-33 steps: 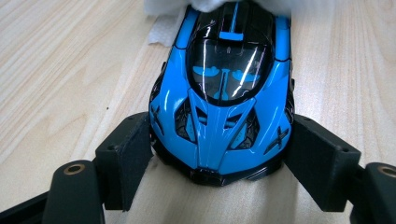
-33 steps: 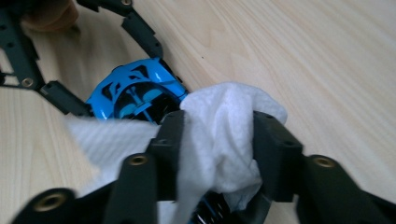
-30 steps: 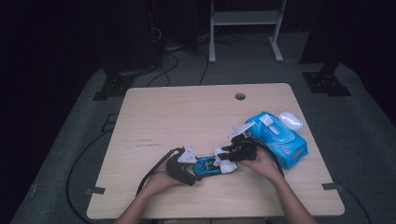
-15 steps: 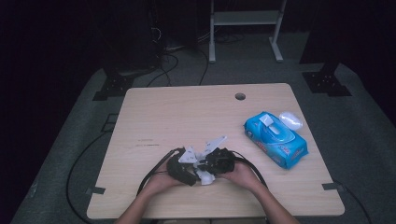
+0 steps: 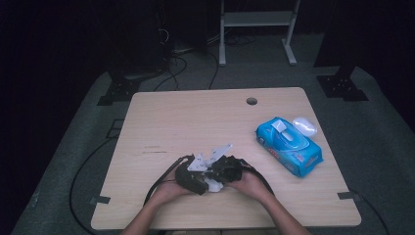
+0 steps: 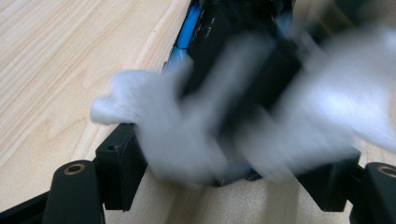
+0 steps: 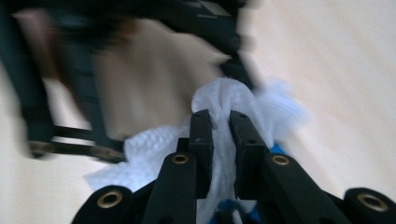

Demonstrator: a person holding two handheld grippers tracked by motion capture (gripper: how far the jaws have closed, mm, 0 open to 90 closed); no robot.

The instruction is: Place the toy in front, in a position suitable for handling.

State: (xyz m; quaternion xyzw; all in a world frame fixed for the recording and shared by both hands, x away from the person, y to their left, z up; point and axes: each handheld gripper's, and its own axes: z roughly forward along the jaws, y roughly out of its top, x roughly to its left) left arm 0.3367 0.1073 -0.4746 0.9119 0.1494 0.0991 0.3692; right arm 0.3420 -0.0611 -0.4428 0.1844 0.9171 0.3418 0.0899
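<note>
While pinching a fold of the white wipe (image 7: 224,95) in the right gripper (image 7: 220,115), fingers closed down tight on it, working low on the counter (image 5: 195,117), close to its front lip. Left gripper (image 6: 224,154) set wide, fingers apparently clamped either side of a blue item (image 6: 183,35) half hidden under the wipe; hold judged, not clearly seen through the blur.

Risks: wipe tearing or slipping from the pinch if dragged hard; blue item twisting out of the wide hold under rubbing; grippers crowded together, fingers likely to knock. Cable (image 5: 164,177) looping toward the front edge, could snag.

Plenty of bare counter ahead and to the left. Wipe pack (image 5: 288,147) well apart on the right, clear of the work.
</note>
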